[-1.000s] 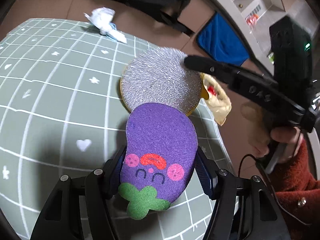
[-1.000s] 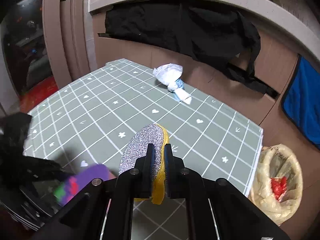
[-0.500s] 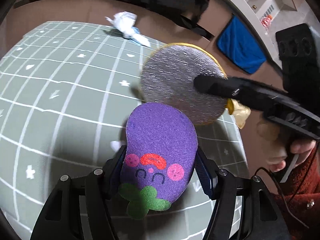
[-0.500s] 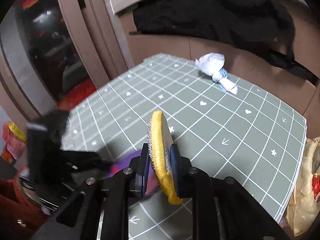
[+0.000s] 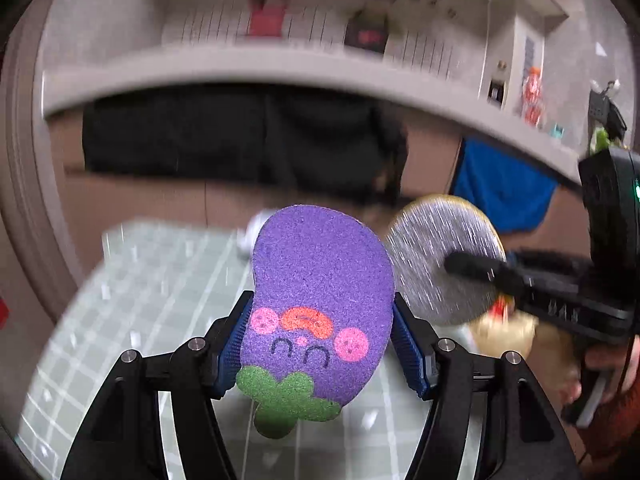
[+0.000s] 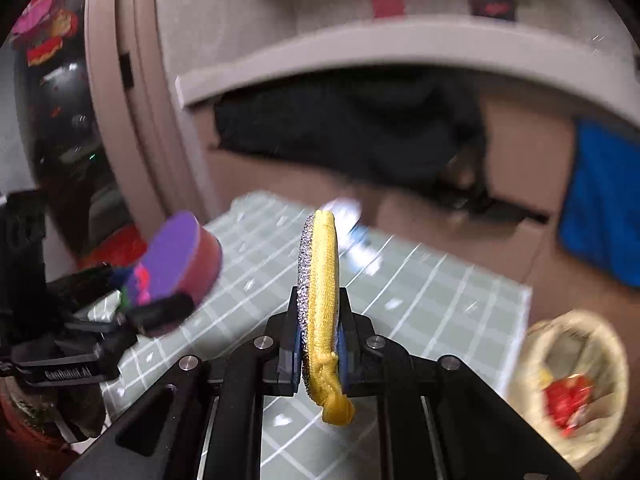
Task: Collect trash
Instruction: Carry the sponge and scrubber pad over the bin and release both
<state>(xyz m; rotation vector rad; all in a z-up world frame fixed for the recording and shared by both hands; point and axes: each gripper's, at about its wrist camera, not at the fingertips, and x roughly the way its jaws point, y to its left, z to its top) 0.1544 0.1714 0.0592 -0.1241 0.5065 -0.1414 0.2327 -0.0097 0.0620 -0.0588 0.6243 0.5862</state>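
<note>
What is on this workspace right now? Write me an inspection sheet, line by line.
Surface: green grid-patterned table mat, blurred by motion.
Job's things: purple eggplant-shaped sponge and round silver-and-yellow scrub pad, both lifted clear of the mat; crumpled white wrapper at the mat's far edge.
Clutter: beige bag holding red trash beside the mat.
Grippers: left tool shut on the sponge; right tool shut on the scrub pad, held on edge.
Cables: thin black cable by the right hand.
Surroundings: black cloth, blue cloth, shelf above.
</note>
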